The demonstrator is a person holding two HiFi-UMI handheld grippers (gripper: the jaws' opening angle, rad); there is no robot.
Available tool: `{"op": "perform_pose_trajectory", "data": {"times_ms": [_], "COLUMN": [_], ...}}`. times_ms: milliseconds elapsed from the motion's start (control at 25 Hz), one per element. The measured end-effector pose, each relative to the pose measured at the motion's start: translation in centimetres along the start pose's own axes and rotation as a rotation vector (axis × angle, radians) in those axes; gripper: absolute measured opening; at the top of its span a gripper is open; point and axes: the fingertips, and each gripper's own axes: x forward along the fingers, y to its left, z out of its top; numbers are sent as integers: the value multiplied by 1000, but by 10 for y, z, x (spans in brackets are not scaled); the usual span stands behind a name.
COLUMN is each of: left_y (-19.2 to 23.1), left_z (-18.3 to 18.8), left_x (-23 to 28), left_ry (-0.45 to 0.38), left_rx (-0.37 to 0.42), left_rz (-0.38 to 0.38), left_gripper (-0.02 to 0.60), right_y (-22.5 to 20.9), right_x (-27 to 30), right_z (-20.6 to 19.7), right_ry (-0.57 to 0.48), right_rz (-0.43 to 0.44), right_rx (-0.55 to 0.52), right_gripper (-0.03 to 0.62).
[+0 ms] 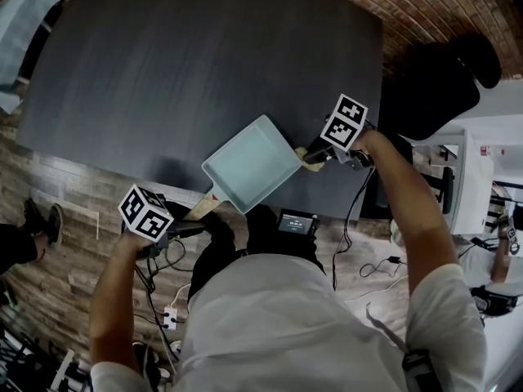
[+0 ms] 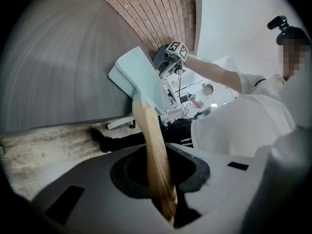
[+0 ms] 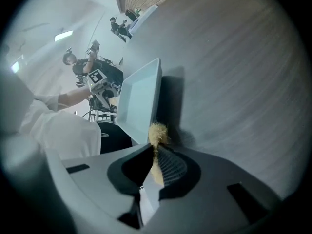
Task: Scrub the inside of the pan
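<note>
Noted at centre of the head view: pan (image 1: pixel 249 163), light blue, square and shallow, inside facing up, held tilted over the near edge of the dark grey table (image 1: pixel 204 55), with a shadow cast on the tabletop below it; contact between pan and table not determinable. Wooden handle (image 1: pixel 203 208) running from the pan's lower-left corner toward the lower left of the frame. Left gripper (image 2: pixel 166 201) clamped on that handle: in the left gripper view, pale wood passing straight between the two jaws at lower centre, jaws pressed against it on both sides. Marker cube (image 1: pixel 145 212) atop this gripper, at lower left of the head view, off the table and above the plank floor (image 1: pixel 57 251). Right gripper (image 3: pixel 155 165) closed on a scrub pad (image 3: pixel 157 133), a yellowish fibrous tuft pinched between the jaws at lower centre of the right gripper view, frayed end projecting beyond the tips. Tuft positioned at the pan's right corner in the head view, just at the rim; actual touch on the rim not confirmable. Same pan seen in the right gripper view as a pale blue tray standing nearly on edge at centre left, dark table surface filling the right of that frame. Brickwork (image 1: pixel 425 6) along the upper right of the head view, beyond the table.
</note>
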Motion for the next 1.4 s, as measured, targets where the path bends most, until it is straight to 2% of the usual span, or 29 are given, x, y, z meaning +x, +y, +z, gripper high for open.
{"op": "perform_pose_trajectory", "data": {"times_ms": [240,720,920,1200,1400], "left_y": [0,-1,2,2,0], "left_z": [1,-1,-3,-3,0], "left_x": [0,2,2,3,5], "left_ry": [54,92,115,121,102], "left_rx": [24,53,73,86,91], "left_rz": [12,31,55,75,79], "left_gripper": [74,83,83,84,84], "right_y": [2,-3,-3,-9,-11], "right_x": [-9,-11,-17,-26,-38], "right_z": [23,63,82,110,136], "right_ry": [-18,-135,-221,-330,-411], "right_rz": [58,56,62,27,-47], "right_rx": [-12,21,49,78,45], "right_gripper": [38,38,38,38,38]}}
